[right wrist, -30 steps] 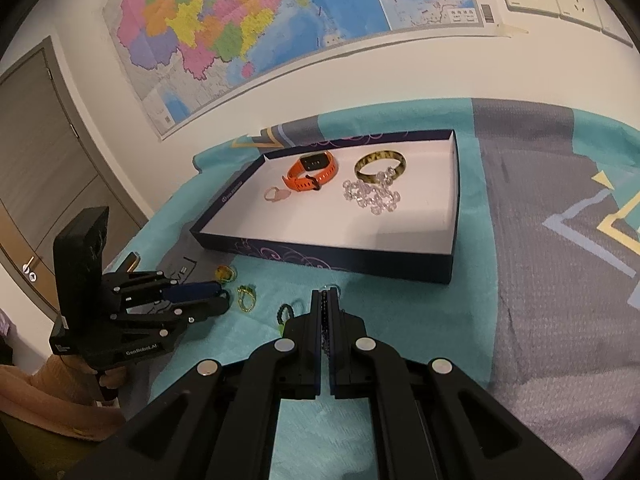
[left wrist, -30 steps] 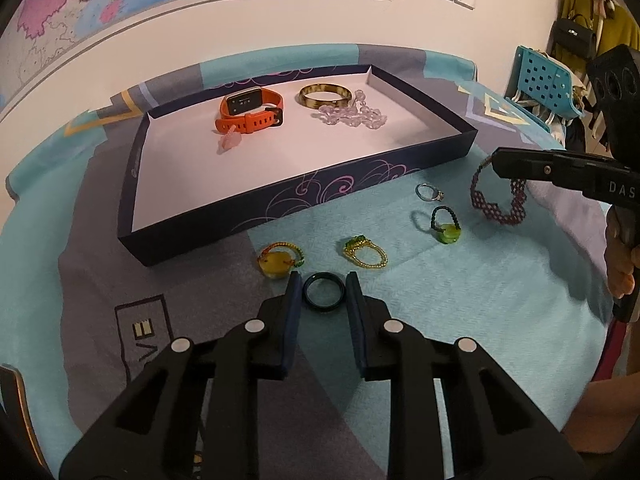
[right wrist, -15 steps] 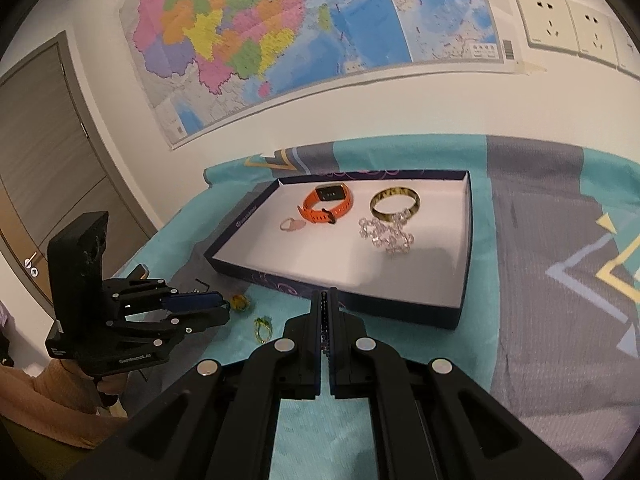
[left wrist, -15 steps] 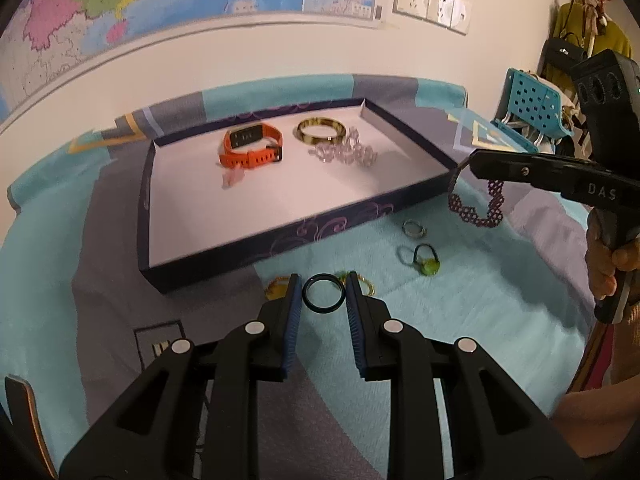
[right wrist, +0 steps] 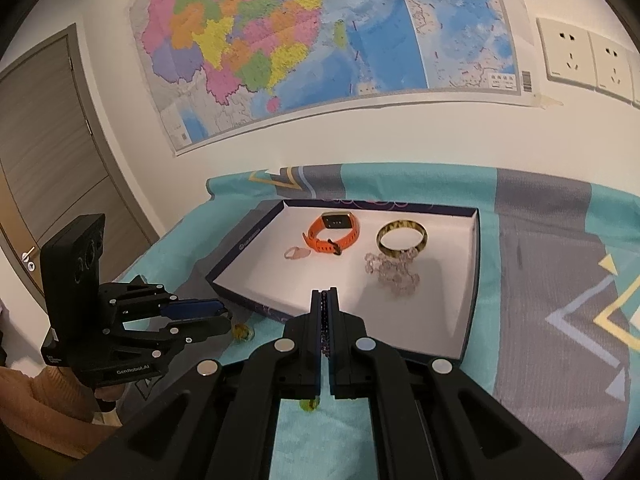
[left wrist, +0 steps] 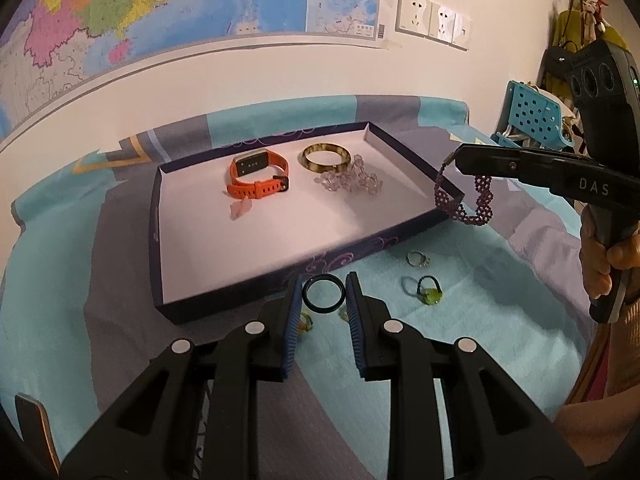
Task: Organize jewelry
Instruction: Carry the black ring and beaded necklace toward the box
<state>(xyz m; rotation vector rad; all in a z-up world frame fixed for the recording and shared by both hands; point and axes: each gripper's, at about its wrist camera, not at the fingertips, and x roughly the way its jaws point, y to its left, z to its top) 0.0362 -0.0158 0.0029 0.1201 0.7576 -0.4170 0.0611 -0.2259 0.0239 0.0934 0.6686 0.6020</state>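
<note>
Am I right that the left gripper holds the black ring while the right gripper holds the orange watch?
Not quite: the right gripper holds the purple beaded bracelet, as the left wrist view shows. The orange watch lies in the tray. The left gripper does hold the black ring.

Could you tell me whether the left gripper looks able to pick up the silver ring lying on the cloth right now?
Probably not yet: the left gripper is already shut on a black ring, though the silver ring lies unobstructed.

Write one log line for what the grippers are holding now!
left gripper: shut on black ring | right gripper: shut on purple beaded bracelet | tray: ahead
</note>
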